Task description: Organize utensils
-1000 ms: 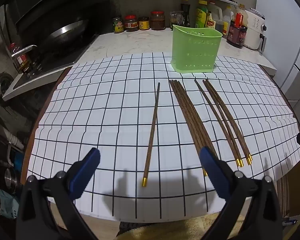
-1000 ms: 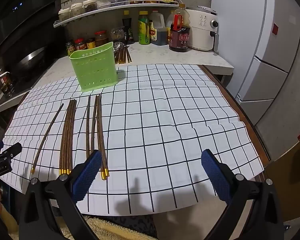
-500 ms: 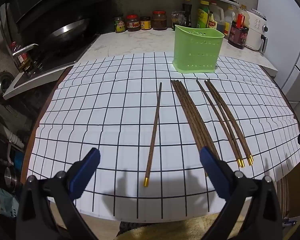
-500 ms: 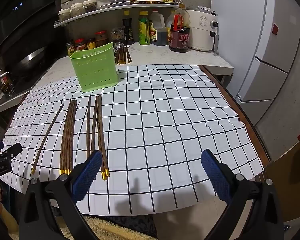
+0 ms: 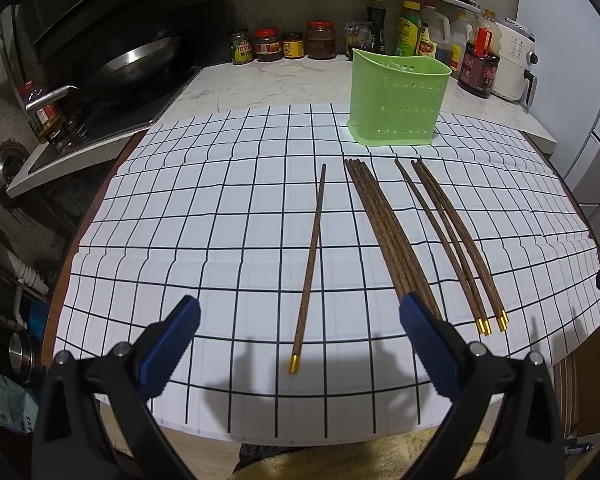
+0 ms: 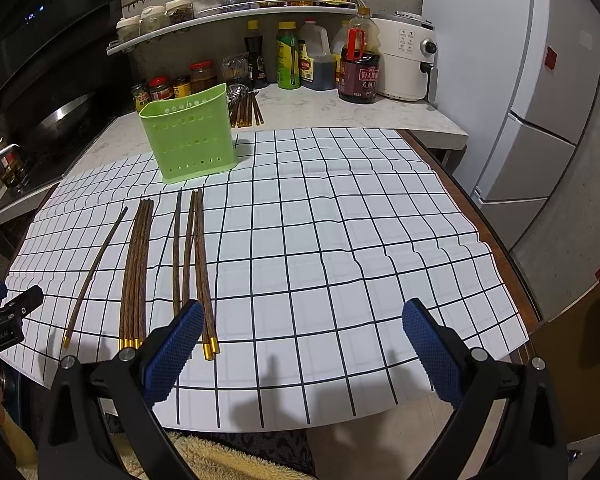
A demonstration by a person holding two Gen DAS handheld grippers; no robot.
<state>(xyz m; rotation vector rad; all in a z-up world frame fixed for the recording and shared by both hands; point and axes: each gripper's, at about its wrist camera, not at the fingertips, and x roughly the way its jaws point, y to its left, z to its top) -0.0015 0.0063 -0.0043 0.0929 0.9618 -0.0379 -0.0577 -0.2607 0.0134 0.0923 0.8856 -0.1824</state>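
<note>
Both grippers spread wide and empty above the near edge of the gridded mat.

Left wrist view: left gripper gapes over 1 lone chopstick; a bundle lies beside it, green holder beyond.
Right wrist view: right gripper holds nothing; 3 chopsticks lie by its left finger.

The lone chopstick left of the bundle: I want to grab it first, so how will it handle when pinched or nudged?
The lone chopstick looks like stiff wood, so it probably won't flex. It is long and thin, so a pinch near the gold tip would likely let the far end droop or swing. Lying flat on the smooth grid sheet, it may slide or roll if nudged.
</note>
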